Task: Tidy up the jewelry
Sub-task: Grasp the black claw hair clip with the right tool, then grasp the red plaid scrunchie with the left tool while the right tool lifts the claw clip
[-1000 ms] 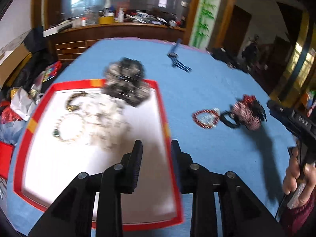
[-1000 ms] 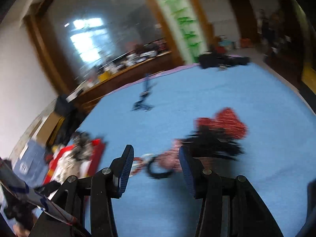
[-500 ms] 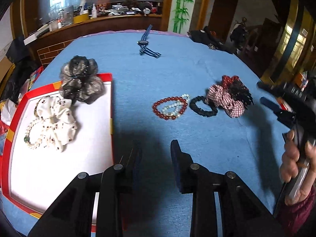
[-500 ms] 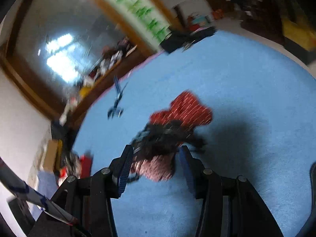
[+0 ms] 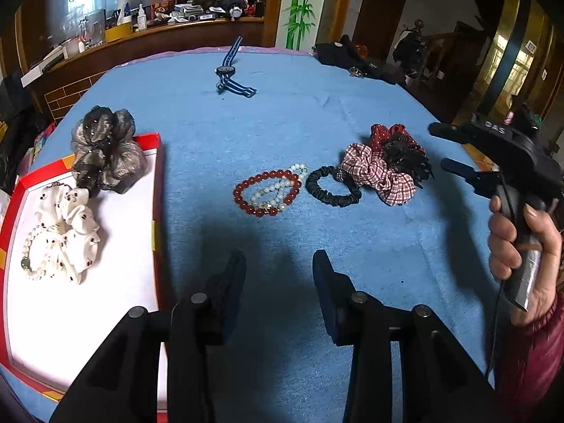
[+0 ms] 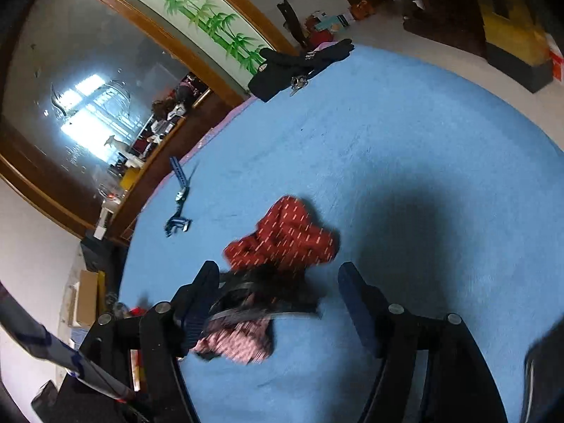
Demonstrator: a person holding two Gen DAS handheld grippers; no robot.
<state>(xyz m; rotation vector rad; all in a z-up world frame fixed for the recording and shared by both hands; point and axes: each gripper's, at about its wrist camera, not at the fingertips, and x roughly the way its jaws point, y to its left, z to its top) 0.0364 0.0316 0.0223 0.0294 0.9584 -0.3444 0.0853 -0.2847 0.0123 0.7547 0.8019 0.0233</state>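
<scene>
Your right gripper (image 6: 275,303) hangs over the pile of hair ties: the black spiky hair clip (image 6: 268,292) sits right between its fingers, the red dotted scrunchie (image 6: 285,236) just past the tips, the red-and-white checked scrunchie (image 6: 239,343) under and a bit behind the left finger. Picture is blurred there, so I cannot tell if the left pad touches the clip. Jaws have just been opening and stand wide, nothing clamped.

Your left gripper (image 5: 278,268) is over bare blue cloth (image 5: 282,123). Ahead of its tips lie the dark red bead bracelet (image 5: 268,194) with the white pearl bracelet (image 5: 278,188) lying across it, touching. Just right of them the black hair tie (image 5: 331,187), then the checked scrunchie (image 5: 377,172), clip and red scrunchie bunched together. Left of that gripper is the red-edged tray (image 5: 157,183), holding a white dotted scrunchie (image 5: 68,229), a pale bead bracelet (image 5: 30,253) and a grey sheer scrunchie (image 5: 105,148) that overhangs the far rim. Left jaws have just opened a little, narrow gap, nothing between. Your right hand (image 5: 521,246) grips its handle off to the right.
</scene>
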